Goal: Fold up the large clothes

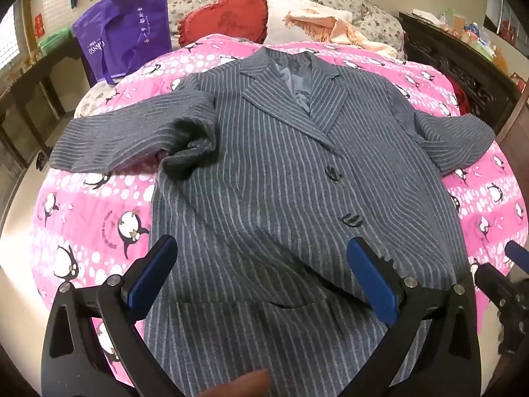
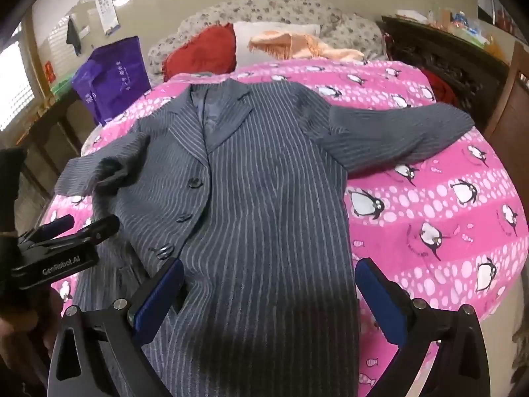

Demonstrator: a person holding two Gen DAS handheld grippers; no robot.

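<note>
A grey pinstriped coat (image 1: 264,165) lies front-up and buttoned on a pink penguin blanket (image 1: 86,218), collar away from me, both sleeves spread sideways. The left sleeve (image 1: 132,135) is bunched near its shoulder. My left gripper (image 1: 261,243) hovers open over the coat's lower left half, blue pads wide apart with nothing between them. My right gripper (image 2: 270,264) is open above the coat's (image 2: 264,182) lower right half, also holding nothing. Each gripper shows at the edge of the other's view: the right gripper (image 1: 515,254), the left gripper (image 2: 66,228). A person's fingertip (image 1: 251,387) peeks in at the bottom.
At the bed's head lie a red pillow (image 1: 224,16), a white pillow (image 1: 284,13) and a peach fringed scarf (image 1: 334,26). A purple bag (image 1: 125,33) stands at the back left beside a desk (image 1: 29,76). Dark carved wooden furniture (image 2: 446,63) lines the right side.
</note>
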